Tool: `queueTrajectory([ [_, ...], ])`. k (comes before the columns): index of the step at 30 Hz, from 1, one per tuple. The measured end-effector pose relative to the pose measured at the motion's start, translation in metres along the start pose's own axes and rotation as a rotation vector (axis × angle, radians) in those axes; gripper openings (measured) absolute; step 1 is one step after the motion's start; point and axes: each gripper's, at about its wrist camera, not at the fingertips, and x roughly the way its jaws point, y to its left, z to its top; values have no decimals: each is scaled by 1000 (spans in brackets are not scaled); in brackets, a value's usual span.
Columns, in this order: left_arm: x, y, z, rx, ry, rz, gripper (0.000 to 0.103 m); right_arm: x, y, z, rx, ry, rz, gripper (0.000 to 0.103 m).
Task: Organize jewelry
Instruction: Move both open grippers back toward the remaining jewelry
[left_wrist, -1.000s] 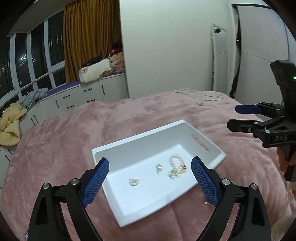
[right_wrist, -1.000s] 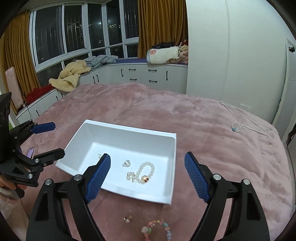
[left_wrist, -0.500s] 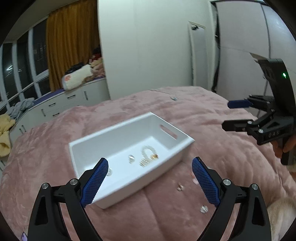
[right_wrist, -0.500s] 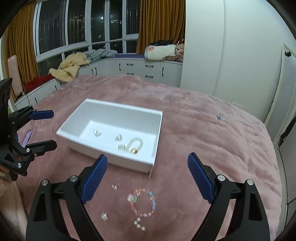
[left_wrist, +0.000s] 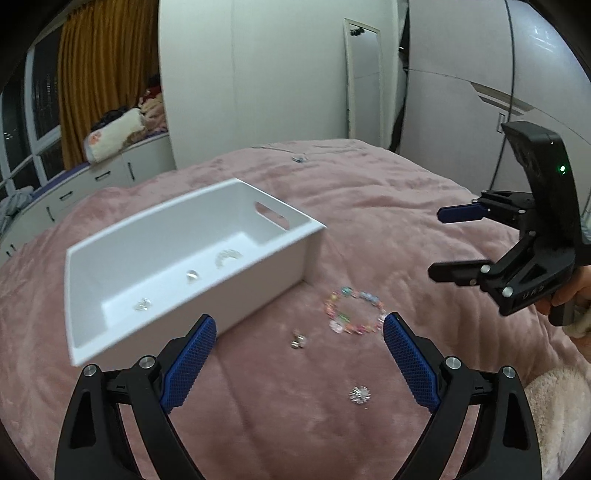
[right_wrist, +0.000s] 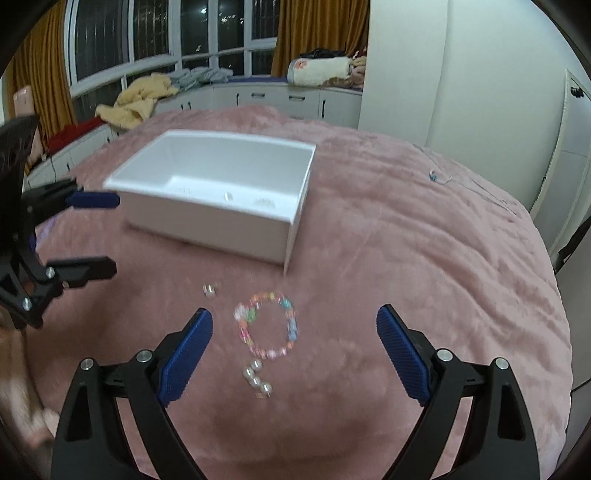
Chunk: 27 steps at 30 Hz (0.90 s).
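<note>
A white box (left_wrist: 184, 206) sits on the pink blanket, holding a pearl bracelet (left_wrist: 228, 256) and two small pieces. In front of it on the blanket lie a colourful bead bracelet (left_wrist: 354, 312), a small pair of earrings (left_wrist: 298, 339) and a sparkly stud (left_wrist: 359, 394). My left gripper (left_wrist: 299, 325) hovers open above the earrings, holding nothing. My right gripper (right_wrist: 294, 315) is open over the bead bracelet (right_wrist: 267, 325), with a short string of silver beads (right_wrist: 257, 376) just below it. Each gripper shows in the other's view, the right gripper (left_wrist: 439, 243) and the left gripper (right_wrist: 112, 232).
The box (right_wrist: 236, 138) stands just beyond the loose jewelry. A thin cable (right_wrist: 439, 179) lies at the far right of the bed. Low white cabinets (right_wrist: 266, 98) piled with clothes run under the windows; wardrobe doors (left_wrist: 461, 110) stand behind the bed.
Both grippers have pulled back from the box and sunk toward the blanket. The loose jewelry in front of the box has come into view beneath them. The right jaws look slightly wider.
</note>
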Motion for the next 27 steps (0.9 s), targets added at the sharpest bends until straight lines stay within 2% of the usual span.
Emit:
queueTrajectory([
  [6, 24, -17, -18, 27, 33, -64, 93, 18, 3, -22, -24, 42, 32, 87],
  [19, 68, -40, -49, 106, 127, -80, 93, 60, 19, -50, -60, 143, 81, 76],
  [21, 73, -42, -53, 107, 137, -89, 92, 64, 22, -52, -70, 151, 86, 69],
  [27, 81, -44, -62, 112, 173, -109, 78, 73, 30, -55, -97, 169, 82, 64],
])
